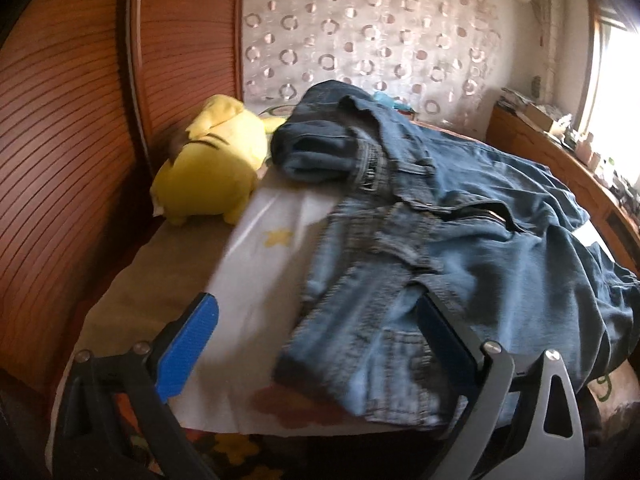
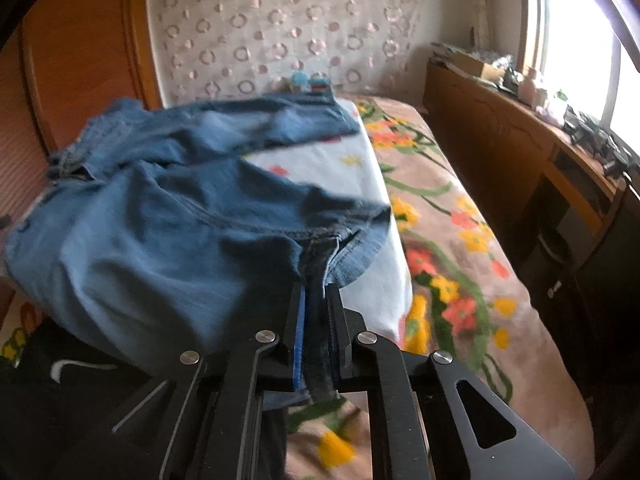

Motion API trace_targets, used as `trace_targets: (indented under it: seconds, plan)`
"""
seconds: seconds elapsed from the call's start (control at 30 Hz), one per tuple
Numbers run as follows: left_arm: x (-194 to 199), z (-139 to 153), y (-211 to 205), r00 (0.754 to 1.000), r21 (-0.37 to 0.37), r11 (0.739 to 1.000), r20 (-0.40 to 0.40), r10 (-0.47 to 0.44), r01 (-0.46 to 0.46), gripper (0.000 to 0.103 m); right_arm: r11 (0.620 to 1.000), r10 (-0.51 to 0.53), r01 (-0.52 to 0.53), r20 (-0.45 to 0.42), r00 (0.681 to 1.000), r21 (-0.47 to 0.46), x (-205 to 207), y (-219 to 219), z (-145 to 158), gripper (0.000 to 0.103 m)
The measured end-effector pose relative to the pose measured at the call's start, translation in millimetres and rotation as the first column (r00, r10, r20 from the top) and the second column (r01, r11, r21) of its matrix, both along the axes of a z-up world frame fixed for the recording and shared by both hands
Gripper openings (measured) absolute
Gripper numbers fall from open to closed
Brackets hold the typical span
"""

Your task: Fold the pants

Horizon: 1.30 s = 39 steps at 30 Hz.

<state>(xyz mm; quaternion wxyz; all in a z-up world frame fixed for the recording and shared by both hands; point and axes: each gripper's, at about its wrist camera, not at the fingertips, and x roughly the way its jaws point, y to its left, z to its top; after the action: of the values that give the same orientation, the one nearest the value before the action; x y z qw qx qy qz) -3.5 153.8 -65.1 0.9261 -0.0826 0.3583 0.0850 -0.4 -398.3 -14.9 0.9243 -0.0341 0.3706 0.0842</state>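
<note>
Right wrist: pants (image 2: 168, 216) in gripper (image 2: 316, 300).

Faded, matt blue denim forms the pants (image 1: 460, 240) — stitched seams are visible. Fuzzy yellow plush (image 1: 212, 168) is seen on the bed's smooth white sheet (image 1: 256, 264); the floral blanket (image 2: 460, 240) is fleecy.

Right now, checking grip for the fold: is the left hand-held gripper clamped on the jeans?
No, the left hand-held gripper is open around the jeans.

A bed (image 2: 460, 240) with a floral blanket carries a white sheet (image 1: 260, 248), jeans (image 1: 460, 240) and a yellow plush (image 1: 212, 160).
</note>
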Motion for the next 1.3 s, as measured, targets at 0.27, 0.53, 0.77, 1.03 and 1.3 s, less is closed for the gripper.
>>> trace_targets:
  seconds: [0.27, 0.53, 0.77, 1.03, 1.3]
  plan:
    - [-9, -17, 9, 0.999, -0.012, 1.0, -0.047, -0.027, 0.027, 0.083, 0.999, 0.053, -0.052, 0.123, 0.991, -0.016, 2, 23, 48, 0.006]
    - [-16, -26, 9, 0.996, -0.057, 0.996, -0.054, -0.076, 0.073, 0.052, 0.997, 0.077, -0.073, 0.149, 0.986, -0.028, 17, 36, 56, 0.006]
    - [-14, -28, 2, 0.991, -0.015, 0.994, -0.082, -0.109, 0.108, 0.043, 0.997, 0.08, -0.078, 0.159, 0.984, -0.018, 25, 41, 60, 0.006]
    - [-18, 5, -9, 0.992, -0.032, 0.992, 0.002, -0.123, 0.123, 0.009, 0.994, 0.109, -0.108, 0.179, 0.978, -0.018, 38, 50, 75, 0.006]
    - [-6, 82, -24, 0.972, 0.033, 0.984, 0.149, -0.181, 0.178, 0.008, 0.986, 0.168, -0.163, 0.243, 0.955, -0.042, 59, 71, 105, 0.006]
